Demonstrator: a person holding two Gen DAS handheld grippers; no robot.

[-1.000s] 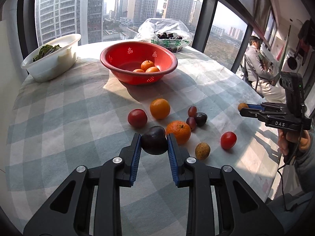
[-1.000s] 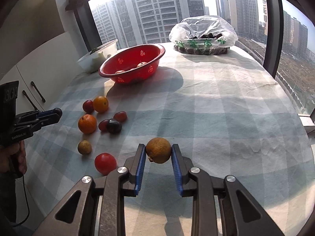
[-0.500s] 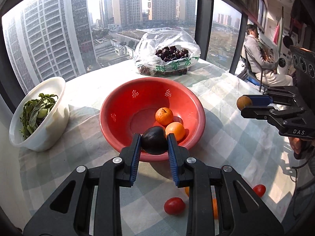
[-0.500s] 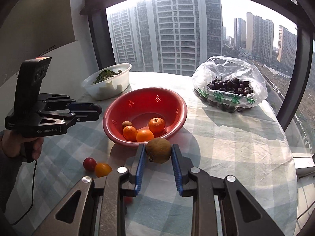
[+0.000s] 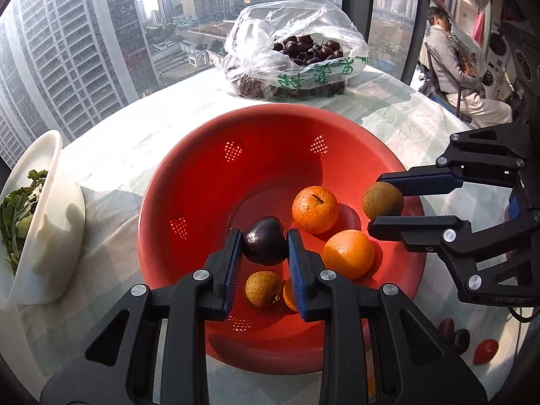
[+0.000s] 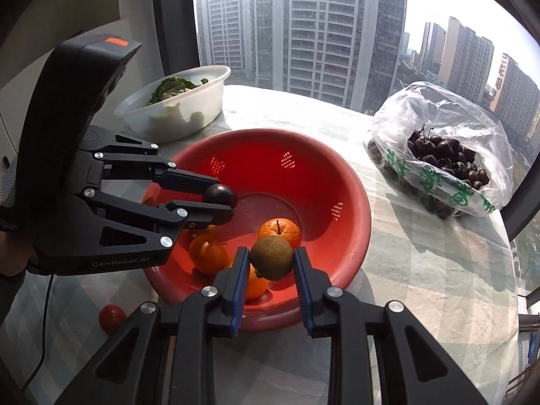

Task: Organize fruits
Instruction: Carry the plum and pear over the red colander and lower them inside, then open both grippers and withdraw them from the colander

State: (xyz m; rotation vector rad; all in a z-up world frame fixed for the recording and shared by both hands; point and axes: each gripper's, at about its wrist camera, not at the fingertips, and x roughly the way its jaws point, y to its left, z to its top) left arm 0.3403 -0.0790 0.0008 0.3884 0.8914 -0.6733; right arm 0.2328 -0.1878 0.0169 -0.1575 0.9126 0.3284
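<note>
The left gripper (image 5: 264,248) is clamped on a dark plum (image 5: 265,244), held above the hollow of the red colander (image 5: 189,182). The right gripper (image 6: 271,263) pinches a brownish-green round fruit (image 6: 271,257) just inside the colander's near rim.

Both fruits look ready to drop. The release will go best from low over the bare red floor toward the colander's far side, one gripper at a time, so neither fruit strikes the oranges (image 5: 315,209) or the small brown fruit (image 5: 264,289) already lying inside, and the two tools do not knock together over the bowl.

Left of the colander stands a white tub of greens (image 6: 189,111); behind it, a plastic bag of cherries (image 5: 305,49). Near the colander's front rim, on the checked cloth, a tomato (image 5: 485,351) and two dark fruits (image 5: 454,334) still wait.
</note>
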